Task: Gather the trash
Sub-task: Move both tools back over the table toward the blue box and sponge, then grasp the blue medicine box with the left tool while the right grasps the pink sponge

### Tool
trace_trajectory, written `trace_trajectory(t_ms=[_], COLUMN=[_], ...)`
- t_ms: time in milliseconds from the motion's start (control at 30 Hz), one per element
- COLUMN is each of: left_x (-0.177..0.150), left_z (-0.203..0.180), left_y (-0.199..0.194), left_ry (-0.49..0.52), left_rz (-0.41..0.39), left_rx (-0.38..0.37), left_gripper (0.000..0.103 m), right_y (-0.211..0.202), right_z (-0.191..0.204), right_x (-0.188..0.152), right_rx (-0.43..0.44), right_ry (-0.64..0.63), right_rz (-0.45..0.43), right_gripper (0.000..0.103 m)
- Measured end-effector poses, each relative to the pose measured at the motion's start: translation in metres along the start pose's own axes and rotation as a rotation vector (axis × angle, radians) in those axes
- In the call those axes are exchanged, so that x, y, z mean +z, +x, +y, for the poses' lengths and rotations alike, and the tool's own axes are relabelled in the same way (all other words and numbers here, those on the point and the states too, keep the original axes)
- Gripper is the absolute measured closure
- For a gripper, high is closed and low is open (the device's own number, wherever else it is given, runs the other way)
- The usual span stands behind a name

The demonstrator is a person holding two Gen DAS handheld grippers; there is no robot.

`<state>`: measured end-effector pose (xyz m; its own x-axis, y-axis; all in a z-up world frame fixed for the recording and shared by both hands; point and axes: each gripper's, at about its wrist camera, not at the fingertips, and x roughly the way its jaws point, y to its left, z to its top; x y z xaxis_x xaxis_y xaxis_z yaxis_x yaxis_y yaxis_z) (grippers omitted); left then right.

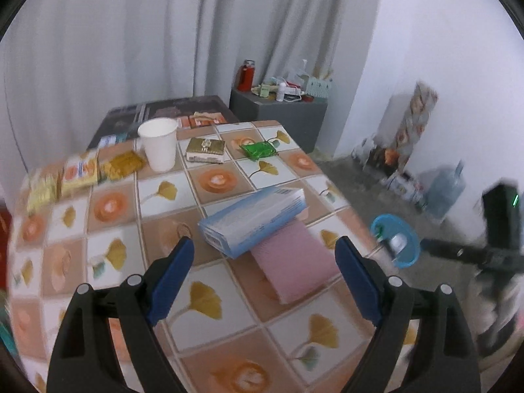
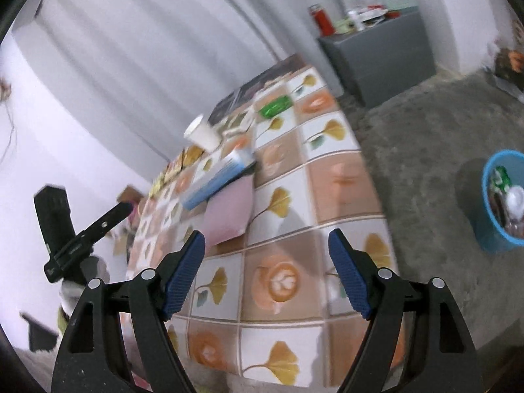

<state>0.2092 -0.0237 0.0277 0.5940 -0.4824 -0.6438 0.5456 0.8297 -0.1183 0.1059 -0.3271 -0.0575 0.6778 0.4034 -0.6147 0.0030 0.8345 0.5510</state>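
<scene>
Blue-padded fingers of the left gripper (image 1: 264,249) are spreading wide and empty above the near part of a table (image 1: 229,334) covered in a tile-print cloth of ginkgo leaves and latte cups. Along the far left edge, yellow and orange snack packets (image 1: 82,172) are lying in a blurred row. Just right of them a white paper cup (image 1: 158,144) is standing upright, with a gold-wrapped packet (image 1: 205,150) beside it and a green foil wrapper (image 1: 258,149) further right, near the table's far corner. Closer in, a blue-and-white box (image 1: 253,221) is resting tilted, one end lying over a pink notebook (image 1: 293,268) that sits between the open fingers in this view. Off the table to the right, a blue trash bin (image 1: 396,242) is standing on the grey floor (image 1: 360,183), already holding some rubbish. Against the wall behind, a grey cabinet (image 1: 281,114) is carrying a red bottle (image 1: 246,75) and clutter.

Seen from the right wrist, the right gripper (image 2: 267,252) is likewise hanging released, nothing between its fingers, over the table's near corner (image 2: 278,281), while the bin (image 2: 491,229) is sitting well apart at the far right, a green wrapper and a white item showing inside.
</scene>
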Motion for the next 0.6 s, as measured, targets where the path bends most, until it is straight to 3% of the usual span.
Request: trace_trajectory(t_ms=[100, 400, 600], left_x=[-0.007, -0.047, -0.046], left_z=[-0.008, -0.036, -0.033], left_y=[0.013, 0.069, 0.092], left_ry=[0.137, 0.698, 0.827], left_rz=[-0.013, 0.007, 0.000], left_rx=[0.080, 0.356, 0.391], left_gripper=[0.017, 0.018, 0.022], right_y=[0.013, 0.033, 0.043], right_z=[0.011, 0.022, 0.024], right_x=[0.000, -0.001, -0.005], right_rx=[0.007, 0.006, 0.009], right_ry=[-0.024, -0.050, -0.039], right_rz=[0.036, 0.100, 0.133], right_gripper=[0.029, 0.029, 0.029])
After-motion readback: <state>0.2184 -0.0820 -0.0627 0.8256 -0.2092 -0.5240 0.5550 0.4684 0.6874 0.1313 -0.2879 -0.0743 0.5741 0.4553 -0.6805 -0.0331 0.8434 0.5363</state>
